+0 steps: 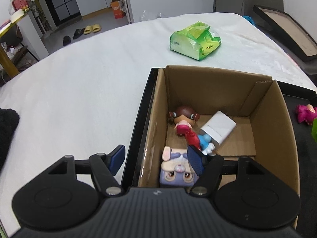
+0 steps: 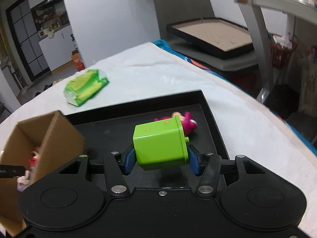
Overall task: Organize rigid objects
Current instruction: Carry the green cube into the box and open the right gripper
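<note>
My right gripper (image 2: 161, 160) is shut on a lime-green box-shaped toy (image 2: 159, 143) and holds it above the black tray (image 2: 111, 123). A pink figure (image 2: 188, 124) lies on the tray behind it. My left gripper (image 1: 157, 158) is open and empty, straddling the left wall of the cardboard box (image 1: 216, 87). Inside the box lie a brown-haired doll (image 1: 184, 119), a white rectangular block (image 1: 219, 128), a blue-and-red toy (image 1: 200, 138) and a purple rabbit-face cube (image 1: 177, 168). The box also shows in the right wrist view (image 2: 59, 138).
A green plastic packet (image 1: 195, 39) lies on the white table cover beyond the box. A chair holding a black-framed board (image 2: 214, 33) stands past the table's right edge. A dark cloth (image 1: 8, 123) lies at the left.
</note>
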Action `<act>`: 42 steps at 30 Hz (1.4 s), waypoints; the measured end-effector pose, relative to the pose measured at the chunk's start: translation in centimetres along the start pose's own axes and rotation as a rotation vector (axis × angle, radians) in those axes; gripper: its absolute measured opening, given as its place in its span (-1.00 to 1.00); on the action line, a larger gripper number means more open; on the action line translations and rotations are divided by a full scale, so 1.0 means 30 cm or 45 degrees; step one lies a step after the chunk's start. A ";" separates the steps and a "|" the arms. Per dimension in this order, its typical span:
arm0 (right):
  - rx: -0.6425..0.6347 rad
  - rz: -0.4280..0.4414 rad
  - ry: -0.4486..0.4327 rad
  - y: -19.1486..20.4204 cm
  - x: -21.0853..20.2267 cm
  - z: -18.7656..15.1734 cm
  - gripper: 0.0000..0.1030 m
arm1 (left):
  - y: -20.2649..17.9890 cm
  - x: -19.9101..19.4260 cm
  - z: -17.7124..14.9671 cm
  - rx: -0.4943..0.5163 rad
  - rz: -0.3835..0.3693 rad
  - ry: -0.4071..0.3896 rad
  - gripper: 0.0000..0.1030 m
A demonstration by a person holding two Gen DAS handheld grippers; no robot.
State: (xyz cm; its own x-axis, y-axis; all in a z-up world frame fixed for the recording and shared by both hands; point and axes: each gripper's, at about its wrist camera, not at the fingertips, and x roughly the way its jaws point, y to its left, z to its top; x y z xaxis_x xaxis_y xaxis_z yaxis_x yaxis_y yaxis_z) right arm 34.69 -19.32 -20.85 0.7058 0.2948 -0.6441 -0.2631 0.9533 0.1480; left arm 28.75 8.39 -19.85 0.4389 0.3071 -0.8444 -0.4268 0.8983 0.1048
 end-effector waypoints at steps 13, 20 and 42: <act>-0.146 0.073 -0.033 0.246 -0.128 0.074 0.01 | 0.092 -0.039 -0.024 -0.071 -0.182 0.005 0.31; -0.216 0.085 -0.022 0.369 -0.138 0.086 0.01 | 0.135 -0.028 -0.034 -0.116 -0.274 0.022 0.04; -0.633 -0.028 0.051 0.672 -0.016 0.014 0.03 | 0.213 0.012 -0.053 -0.181 -0.414 0.070 -0.72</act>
State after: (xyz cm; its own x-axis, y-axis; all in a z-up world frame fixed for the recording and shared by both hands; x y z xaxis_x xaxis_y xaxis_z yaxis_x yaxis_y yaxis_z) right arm 29.32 -0.21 -17.26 0.6912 0.2630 -0.6731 -0.5372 0.8100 -0.2352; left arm 24.91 13.73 -20.32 0.5280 -0.0084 -0.8492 -0.3791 0.8925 -0.2445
